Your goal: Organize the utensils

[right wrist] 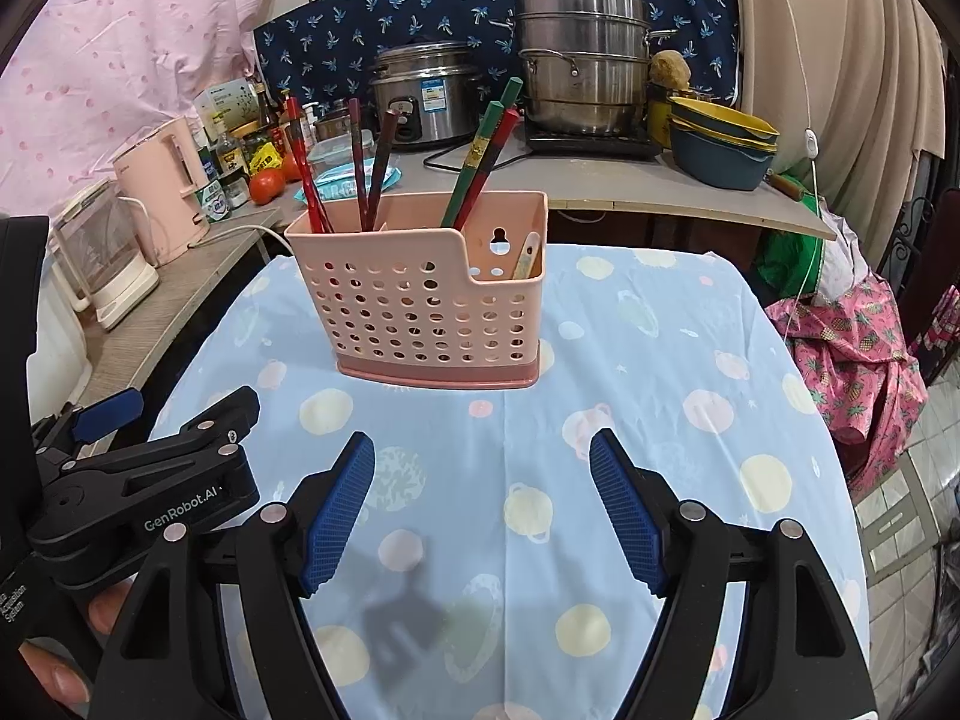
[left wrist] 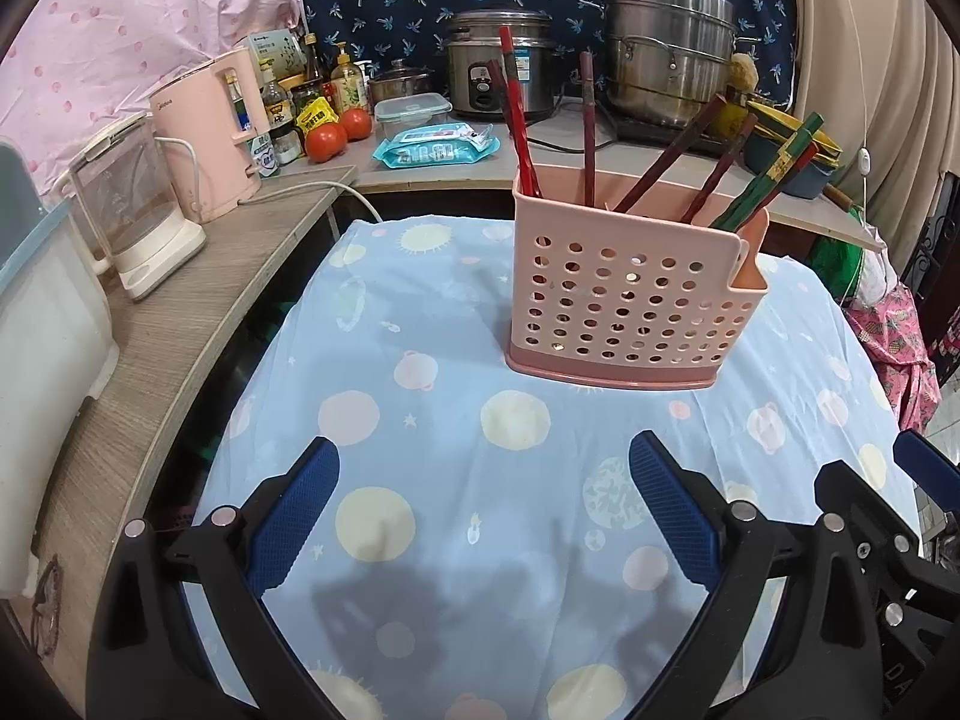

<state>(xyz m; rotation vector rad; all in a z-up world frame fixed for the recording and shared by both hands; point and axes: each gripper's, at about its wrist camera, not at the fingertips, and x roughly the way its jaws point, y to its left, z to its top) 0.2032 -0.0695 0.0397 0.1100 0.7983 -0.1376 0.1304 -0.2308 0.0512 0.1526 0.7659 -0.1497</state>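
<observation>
A pink perforated utensil holder [left wrist: 618, 300] stands upright on the blue patterned tablecloth [left wrist: 420, 360]; it also shows in the right wrist view [right wrist: 420, 306]. Several red and dark chopsticks [left wrist: 522, 126] and a green pair [left wrist: 774, 174] stand in it, seen again in the right wrist view [right wrist: 480, 162]. A small pale spoon handle [right wrist: 527, 255] sits in its side pocket. My left gripper [left wrist: 483, 462] is open and empty, well short of the holder. My right gripper [right wrist: 483, 456] is open and empty, just in front of the holder. The left gripper shows at the left of the right wrist view [right wrist: 168, 450].
A counter [left wrist: 180, 276] at the left holds a pink kettle [left wrist: 204, 138] and a clear jug [left wrist: 132, 204]. Behind stand bottles, tomatoes [left wrist: 327, 141], a rice cooker [left wrist: 498, 66], a steel steamer [left wrist: 672, 48] and stacked bowls [right wrist: 720, 144]. Pink cloth [right wrist: 852, 360] hangs at the right.
</observation>
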